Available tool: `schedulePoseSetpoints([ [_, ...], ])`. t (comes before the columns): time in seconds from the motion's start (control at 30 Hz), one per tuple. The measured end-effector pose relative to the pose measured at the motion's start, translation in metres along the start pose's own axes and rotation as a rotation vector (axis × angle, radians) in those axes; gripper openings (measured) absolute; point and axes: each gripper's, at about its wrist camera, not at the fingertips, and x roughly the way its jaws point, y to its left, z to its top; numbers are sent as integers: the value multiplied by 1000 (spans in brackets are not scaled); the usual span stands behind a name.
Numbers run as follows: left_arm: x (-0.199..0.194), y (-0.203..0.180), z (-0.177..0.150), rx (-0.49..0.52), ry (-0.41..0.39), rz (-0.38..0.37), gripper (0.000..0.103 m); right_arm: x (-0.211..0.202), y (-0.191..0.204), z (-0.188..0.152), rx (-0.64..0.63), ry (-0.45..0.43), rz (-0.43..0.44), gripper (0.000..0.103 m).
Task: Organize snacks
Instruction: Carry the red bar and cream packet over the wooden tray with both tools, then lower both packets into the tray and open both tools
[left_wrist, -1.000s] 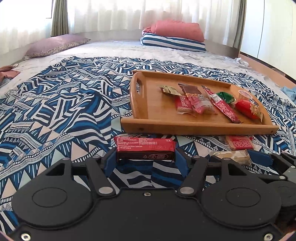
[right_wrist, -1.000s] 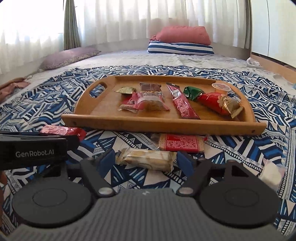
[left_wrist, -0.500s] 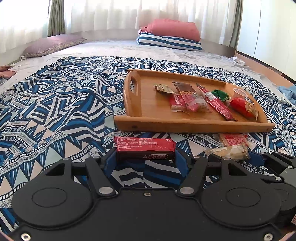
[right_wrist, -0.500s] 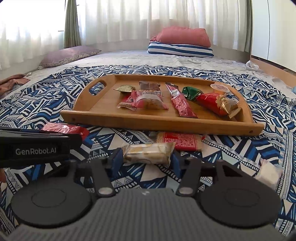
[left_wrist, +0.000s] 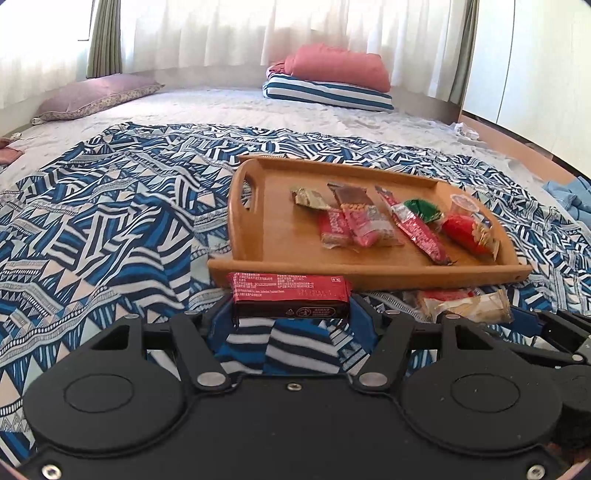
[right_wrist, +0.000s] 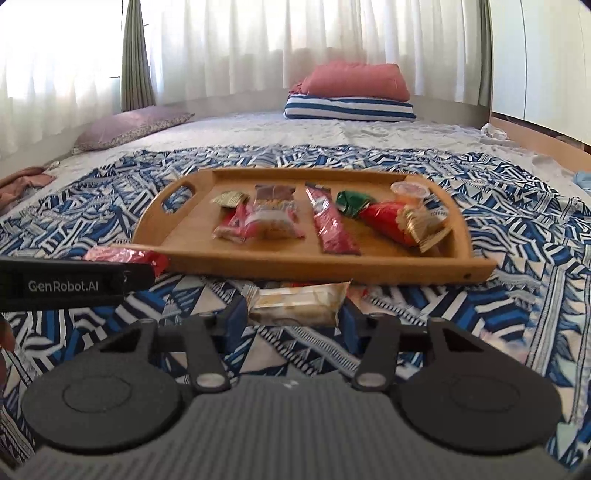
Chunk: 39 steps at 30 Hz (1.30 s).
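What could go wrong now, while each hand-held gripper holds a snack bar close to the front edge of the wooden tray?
1. The left hand-held gripper holds the red bar close behind the tray's front wall; moved forward low, the bar may hit it.
2. The right hand-held gripper grips the soft pale bar, which might get crushed.
3. The middle of the tray is crowded; a drop there could land on other snacks.

The right tongs, wide apart a second ago, have closed on the pale snack packet and lifted it off the bedspread.
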Motion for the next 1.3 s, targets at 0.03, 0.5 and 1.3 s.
schedulePoseSetpoints([
  [0.03,0,-2,2,2,-2,-2,63,-1,-2,3,3,-5,0,56],
  [0.5,23,-20,32,10,6,-37,63,12,-40,34,48,-21,-31,56],
  [1.3,98,-23,48,-23,95,-26,63,83,-96,56,113,86,-55,56],
])
